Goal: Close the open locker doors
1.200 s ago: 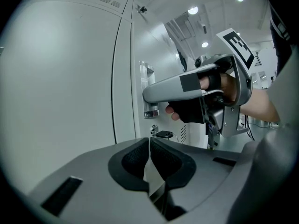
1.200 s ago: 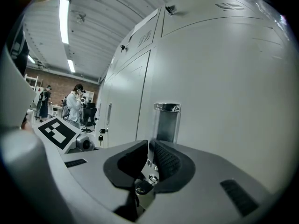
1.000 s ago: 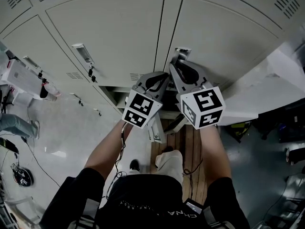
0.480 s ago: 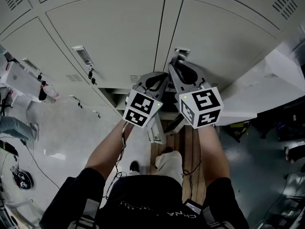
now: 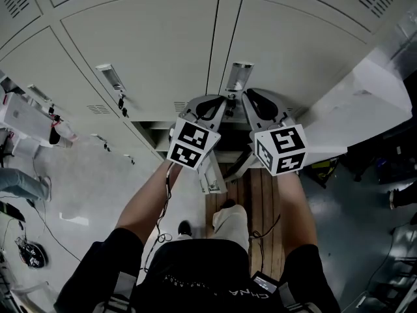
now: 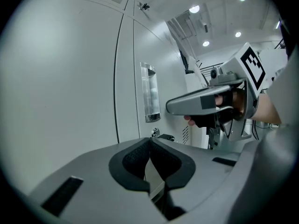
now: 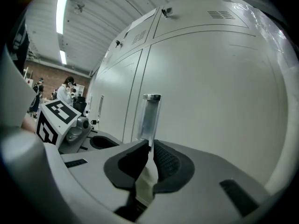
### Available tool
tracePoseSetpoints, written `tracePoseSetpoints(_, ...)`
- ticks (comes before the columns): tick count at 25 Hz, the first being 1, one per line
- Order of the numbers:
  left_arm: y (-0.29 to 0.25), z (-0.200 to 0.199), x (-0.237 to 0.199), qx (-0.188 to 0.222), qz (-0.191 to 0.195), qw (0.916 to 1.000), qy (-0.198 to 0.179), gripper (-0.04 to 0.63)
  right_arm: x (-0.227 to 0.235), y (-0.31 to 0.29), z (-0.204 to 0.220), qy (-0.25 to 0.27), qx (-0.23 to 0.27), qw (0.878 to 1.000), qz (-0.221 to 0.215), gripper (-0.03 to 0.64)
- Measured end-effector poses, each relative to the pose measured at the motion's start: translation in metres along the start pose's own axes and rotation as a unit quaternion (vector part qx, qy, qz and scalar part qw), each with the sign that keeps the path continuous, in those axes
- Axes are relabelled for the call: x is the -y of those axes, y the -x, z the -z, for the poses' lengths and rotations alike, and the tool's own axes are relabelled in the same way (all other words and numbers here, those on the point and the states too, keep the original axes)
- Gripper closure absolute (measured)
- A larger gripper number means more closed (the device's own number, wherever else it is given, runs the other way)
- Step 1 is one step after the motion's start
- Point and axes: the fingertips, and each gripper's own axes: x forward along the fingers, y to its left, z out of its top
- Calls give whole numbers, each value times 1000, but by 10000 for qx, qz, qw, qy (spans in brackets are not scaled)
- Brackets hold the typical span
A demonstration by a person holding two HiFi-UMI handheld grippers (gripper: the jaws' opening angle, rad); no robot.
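- Head view showing both grippers up at locker bank, L gripper [image 5: 221, 100] and R gripper [image 5: 247, 94] flanking handle [image 5: 239, 75] of upper door [image 5: 306, 44].
- R gripper view: jaws pressing together, nothing between pads. Handle standing just ahead of and slightly above tips, not touching as far as can be read. Its long axis is running upright, in line w/ jaw seam.
- L gripper view: jaws likewise pressing together, empty. Same handle lying ahead and above tips, further off. R gripper judged the nearer.
- Upper door sitting flush w/ neighbour, seam even all along. Judging it closed.
- Below both sets of jaws, lower door [image 5: 212, 175] appearing to hang open, seen edge-on w/ open compartment beside it. Detail too poor to confirm.
- Judgement: remaining work is lying downward from jaws, not ahead. Coming move is turning on dropping to that leaf and pushing its face.
- Vs. 1 s earlier: R gripper tip was up against handle. Now it's sitting back and to the right, w/ handle fully exposed between the two grippers. L gripper keeping same spot.
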Motion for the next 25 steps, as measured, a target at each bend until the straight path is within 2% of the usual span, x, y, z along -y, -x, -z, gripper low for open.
tracePoseSetpoints(4, 3, -2, -1, -15, 34, 10000, -3, 574, 20, 4, 6, -148, -67, 9997, 188, 568)
tracePoseSetpoints(8, 10, -4, -4, -39, -3, 10000, 18, 574, 23, 4, 7, -151, -123, 9997, 129, 574)
tracePoseSetpoints(12, 19, -11, 4, -6, -19, 9999, -145, 574, 24, 4, 8, -259, -106, 9996, 77, 575)
tracePoseSetpoints(19, 29, -22, 33, -116, -280, 9945, -1000, 570, 25, 5, 9, -339, -88, 9994, -83, 581)
tracePoseSetpoints(20, 28, -25, 36, -142, -329, 9930, -1127, 553, 26, 5, 8, -334, -69, 9994, -113, 581)
tracePoseSetpoints(22, 24, -29, 40, -258, -463, 9895, -1346, 472, 27, 4, 6, -250, -77, 9995, -196, 581)
tracePoseSetpoints(25, 16, -26, 43, -499, -815, 9808, -1701, 472, 25, 4, 9, -145, -111, 9993, -341, 581)
